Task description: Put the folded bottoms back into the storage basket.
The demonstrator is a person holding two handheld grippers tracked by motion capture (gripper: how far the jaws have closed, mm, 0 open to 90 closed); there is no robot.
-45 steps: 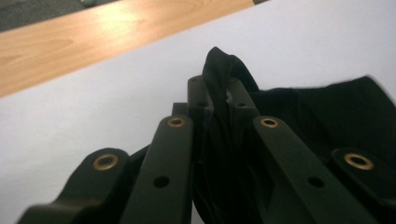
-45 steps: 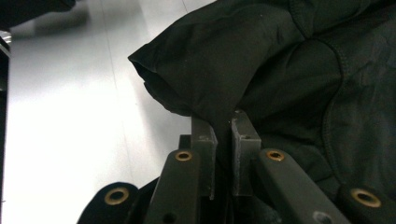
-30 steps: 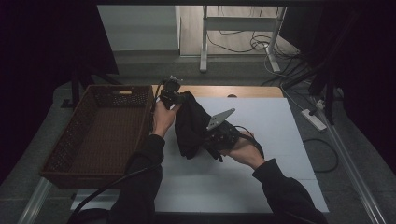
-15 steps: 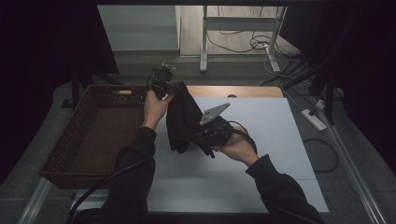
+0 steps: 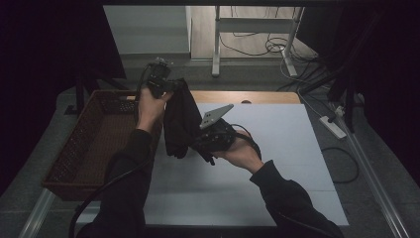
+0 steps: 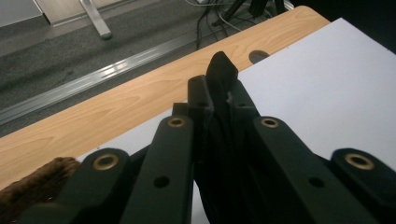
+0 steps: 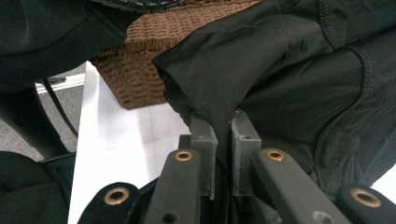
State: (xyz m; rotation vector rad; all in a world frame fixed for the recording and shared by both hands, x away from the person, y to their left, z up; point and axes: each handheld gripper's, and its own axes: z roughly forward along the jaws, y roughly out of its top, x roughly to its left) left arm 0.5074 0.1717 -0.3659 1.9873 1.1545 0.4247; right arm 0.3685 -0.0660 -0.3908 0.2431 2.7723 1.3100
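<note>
A white sheet-covered table [image 5: 277, 163] carries a brown woven basket [image 5: 84, 148] along its left edge. Above the basket's right rim a black fabric garment [image 5: 179, 124] hangs off the table between the two tools, its long axis running from upper left down toward the right. The left gripper [image 5: 171, 87], held high and nearer the basket, is clamped on the garment's top edge [image 6: 224, 116]. The right gripper [image 5: 195, 144], lower and just beside the basket's rim, pinches a lower fold [image 7: 223, 140]. The basket likely lies leftward of both.
</note>
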